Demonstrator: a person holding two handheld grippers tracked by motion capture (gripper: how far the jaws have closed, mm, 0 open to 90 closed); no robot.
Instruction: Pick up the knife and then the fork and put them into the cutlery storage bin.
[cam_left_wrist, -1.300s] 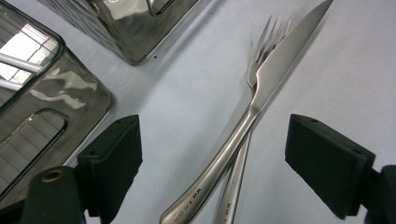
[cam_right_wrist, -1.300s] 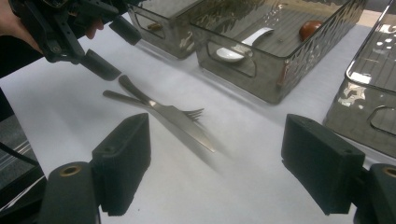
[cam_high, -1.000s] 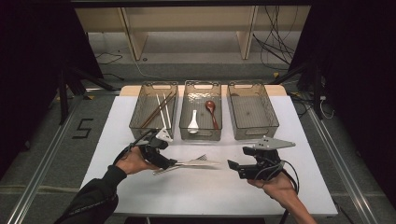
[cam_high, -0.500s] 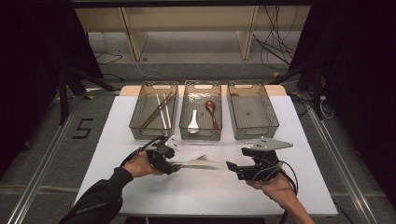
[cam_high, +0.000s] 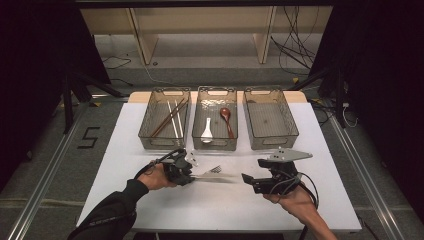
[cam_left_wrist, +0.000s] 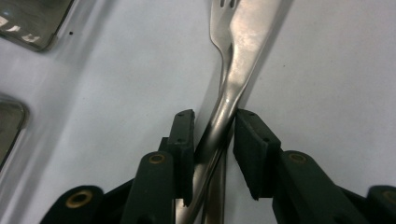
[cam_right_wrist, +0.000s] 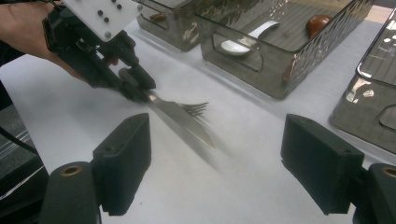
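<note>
A metal fork and a knife lie crossed on the white table, with their handles toward my left hand. My left gripper has both handles between its pads and is shut on them; in the high view it sits left of the tines. My right gripper is open, jaws wide apart and nothing between them. It hovers just right of the knife tip, facing the left gripper.
Three clear bins stand in a row behind the cutlery. The left bin holds chopsticks. In the middle bin lie a white spoon and a brown spoon. The right bin holds nothing.
My left gripper has slid right along the table onto the cutlery handles and closed around them. The right gripper has barely moved.
</note>
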